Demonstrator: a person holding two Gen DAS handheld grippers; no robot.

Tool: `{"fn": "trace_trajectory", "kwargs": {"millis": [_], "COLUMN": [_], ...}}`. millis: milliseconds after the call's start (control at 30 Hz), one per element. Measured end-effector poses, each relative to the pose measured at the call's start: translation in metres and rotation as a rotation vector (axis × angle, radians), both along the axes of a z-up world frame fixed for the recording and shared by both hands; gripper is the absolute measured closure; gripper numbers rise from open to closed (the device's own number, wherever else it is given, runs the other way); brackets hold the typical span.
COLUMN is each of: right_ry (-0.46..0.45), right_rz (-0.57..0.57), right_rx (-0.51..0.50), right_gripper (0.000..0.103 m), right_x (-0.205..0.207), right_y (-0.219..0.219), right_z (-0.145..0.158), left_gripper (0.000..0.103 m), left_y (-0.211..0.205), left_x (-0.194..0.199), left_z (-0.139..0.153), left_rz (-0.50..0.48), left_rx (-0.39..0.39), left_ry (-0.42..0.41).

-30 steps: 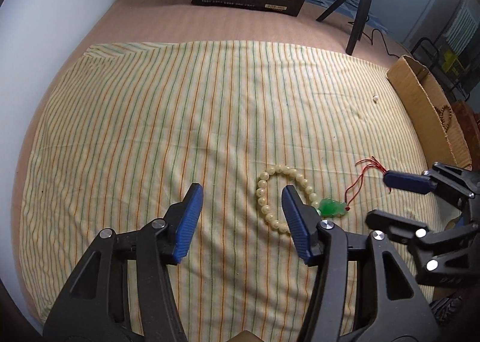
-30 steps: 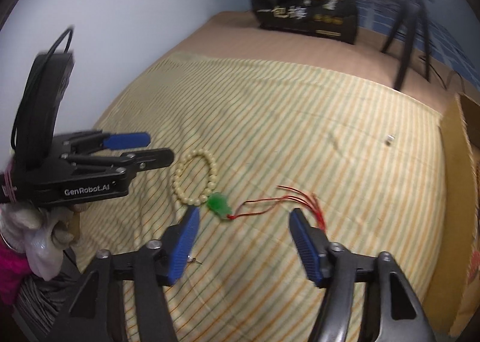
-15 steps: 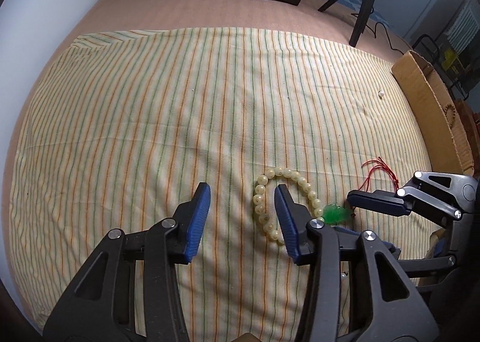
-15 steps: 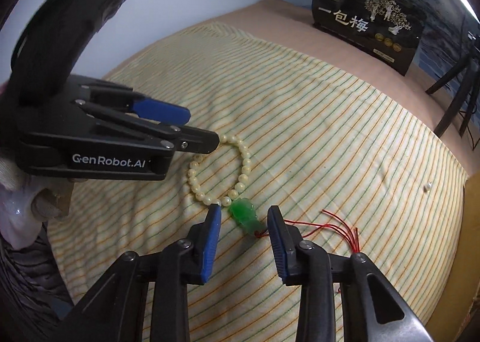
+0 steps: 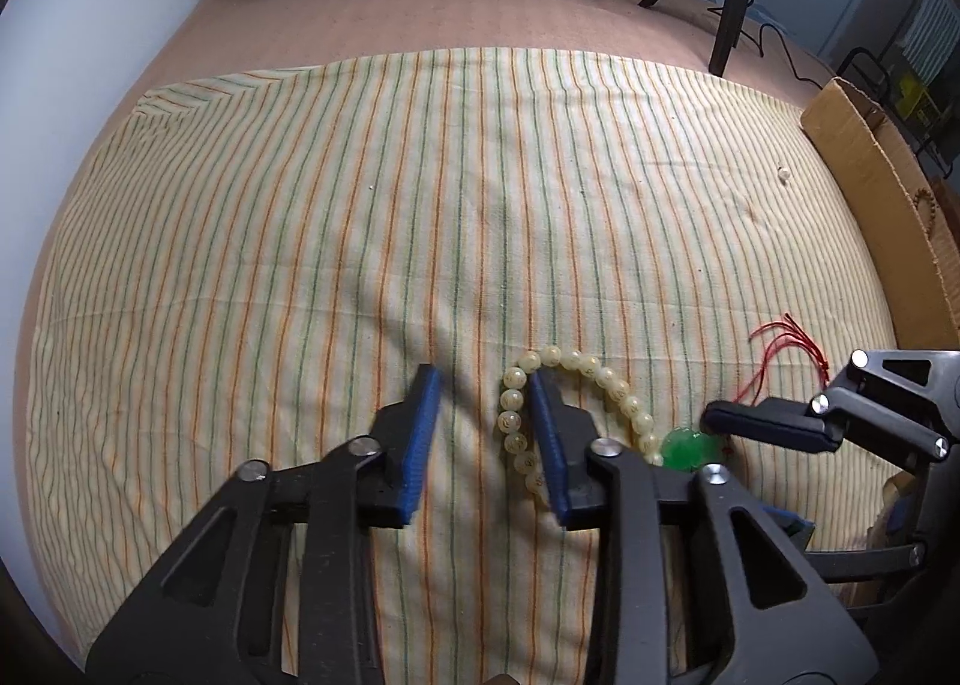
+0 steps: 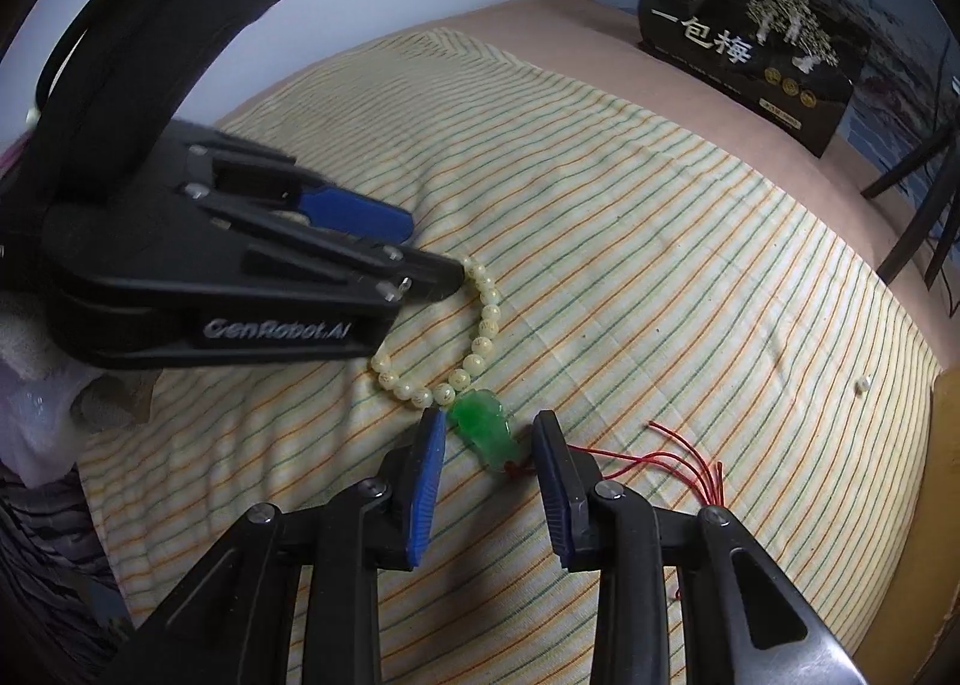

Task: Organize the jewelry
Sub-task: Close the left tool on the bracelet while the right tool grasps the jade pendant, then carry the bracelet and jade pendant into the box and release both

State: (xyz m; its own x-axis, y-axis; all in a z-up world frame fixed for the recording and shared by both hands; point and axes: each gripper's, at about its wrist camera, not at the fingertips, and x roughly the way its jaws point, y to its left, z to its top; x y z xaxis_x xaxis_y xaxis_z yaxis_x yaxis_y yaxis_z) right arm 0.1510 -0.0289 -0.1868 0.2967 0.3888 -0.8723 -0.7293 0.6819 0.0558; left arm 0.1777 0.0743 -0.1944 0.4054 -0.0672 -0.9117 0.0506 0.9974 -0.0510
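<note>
The right gripper point(image 6: 489, 436), jaws closing but not yet touching, straddles the green pendant point(image 6: 486, 430) on the striped cloth point(image 5: 360, 205). The left gripper point(image 5: 483, 391), also closing on nothing, has its right finger inside the bead bracelet point(image 5: 600, 379) loop. Both have come lower and narrowed since a second ago.

Bead bracelet point(image 5: 606, 379) on striped cloth point(image 5: 360, 205)

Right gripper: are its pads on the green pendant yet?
Apart. The right wrist view shows the green pendant between the closing right gripper pads, with striped cloth visible on both sides of it.
</note>
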Motion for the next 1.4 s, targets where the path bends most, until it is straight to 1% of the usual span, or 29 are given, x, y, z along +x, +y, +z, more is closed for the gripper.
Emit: {"fn": "trace_trajectory", "kwargs": {"millis": [33,67,100,133,267,433,700,1000,1400], "right_ry": [-0.004,-0.014,-0.019,-0.020,-0.019,-0.029,-0.050,-0.078,-0.151], "right_rz": [0.002,0.002,0.000,-0.003,-0.018,-0.045,-0.129,-0.195,-0.299], "right_rx": [-0.008,-0.018,-0.024,-0.026,-0.018,0.001,0.084,0.175,0.301], "right_gripper": [0.081,0.083,0.088,0.090,0.091,0.091,0.091,0.091,0.091], "right_x": [-0.001,-0.002,-0.001,-0.001,0.000,-0.002,-0.007,-0.013,-0.013], "right_y": [0.000,0.001,0.001,0.001,-0.001,-0.009,-0.036,-0.064,-0.125], "right_z": [0.000,0.000,0.000,0.000,0.003,0.011,0.042,0.081,0.137], "left_gripper": [0.080,0.084,0.086,0.090,0.097,0.098,0.098,0.098,0.098], "left_y": [0.000,0.001,0.001,0.001,0.004,0.010,0.013,-0.003,-0.034], "left_x": [0.001,0.001,0.002,0.002,0.000,-0.005,-0.013,-0.020,-0.021], "left_z": [0.000,0.000,0.000,0.000,0.002,0.010,0.036,0.070,0.116], "left_rz": [0.001,0.002,0.003,0.004,0.008,0.022,0.038,0.014,-0.030], "left_rx": [0.004,0.004,0.003,0.003,-0.003,-0.024,-0.092,-0.159,-0.217], "left_ry": [-0.002,-0.003,-0.004,-0.005,-0.008,-0.027,-0.078,-0.145,-0.235]}}
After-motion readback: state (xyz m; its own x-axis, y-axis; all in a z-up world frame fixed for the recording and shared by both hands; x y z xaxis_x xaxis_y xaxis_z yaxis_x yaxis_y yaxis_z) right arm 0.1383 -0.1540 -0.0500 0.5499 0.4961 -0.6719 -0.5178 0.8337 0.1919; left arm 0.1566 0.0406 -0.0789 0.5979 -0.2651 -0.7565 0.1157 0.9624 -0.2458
